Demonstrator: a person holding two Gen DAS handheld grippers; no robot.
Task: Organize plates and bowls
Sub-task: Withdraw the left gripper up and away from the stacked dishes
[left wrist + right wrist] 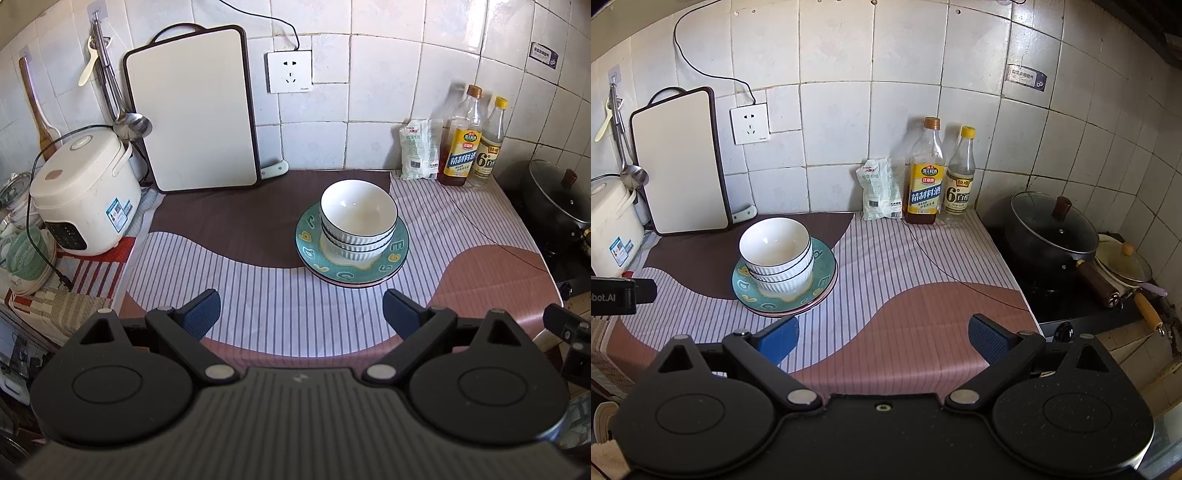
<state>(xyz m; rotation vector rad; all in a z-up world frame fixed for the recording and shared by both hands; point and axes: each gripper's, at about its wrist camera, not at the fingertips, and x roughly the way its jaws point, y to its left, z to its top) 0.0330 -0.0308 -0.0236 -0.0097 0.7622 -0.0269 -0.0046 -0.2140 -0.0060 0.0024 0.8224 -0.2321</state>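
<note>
Only rim of pink btm plate (351, 285) shows under teal plate (314, 254).

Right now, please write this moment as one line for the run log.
left tool: open, empty | right tool: open, empty | bowls: stacked on plates | stack: on counter cloth, untouched

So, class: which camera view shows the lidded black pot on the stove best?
The right wrist view: the black pot, its glass lid and wooden knob all appear whole. The left wrist view shows it only squeezed and dark at the right edge.
</note>
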